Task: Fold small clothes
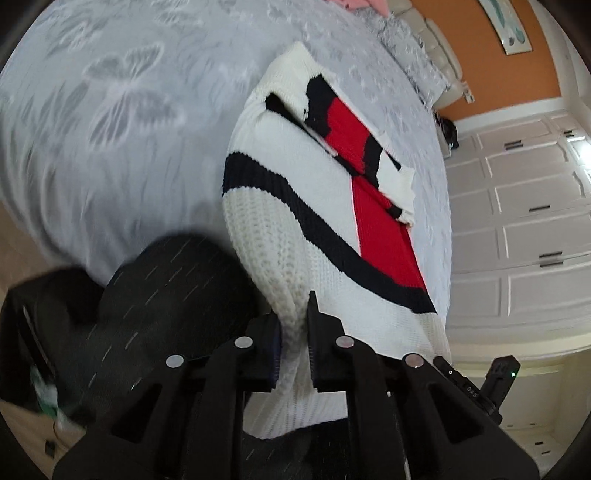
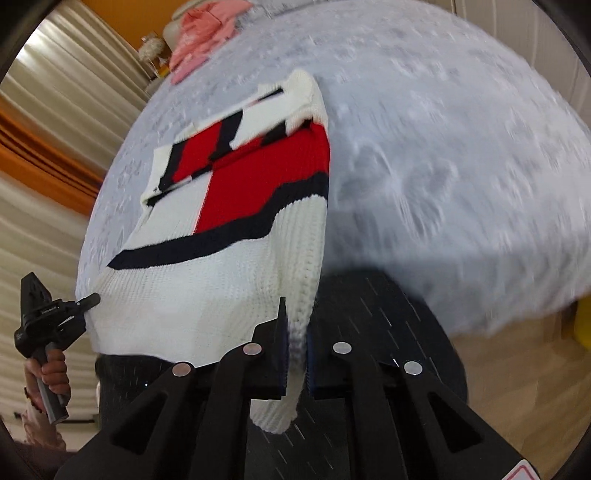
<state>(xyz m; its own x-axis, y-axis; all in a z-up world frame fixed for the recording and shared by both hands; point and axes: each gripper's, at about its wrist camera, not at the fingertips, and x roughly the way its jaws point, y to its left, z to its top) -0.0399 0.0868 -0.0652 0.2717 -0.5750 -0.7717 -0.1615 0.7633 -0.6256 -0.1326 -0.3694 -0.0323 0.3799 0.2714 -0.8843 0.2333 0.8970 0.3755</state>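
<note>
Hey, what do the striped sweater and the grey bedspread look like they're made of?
Sweater: chunky knit yarn, probably wool or acrylic; ribbed stitches show at the white hem, matte.
Bedspread: thin woven fabric with a slight sheen and a tone-on-tone butterfly pattern, possibly a polyester or cotton blend.

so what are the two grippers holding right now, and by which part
Both hold the same sweater. The left gripper pinches the white ribbed hem at one bottom corner; the right gripper pinches the hem at the other corner.

I count: 1 sweater [image 1: 317, 206], 2 grippers – left [image 1: 294, 354] & right [image 2: 296, 354], 1 bed [image 1: 129, 110], 1 pink garment [image 2: 207, 33], 1 wall pic [image 1: 508, 24].
</note>
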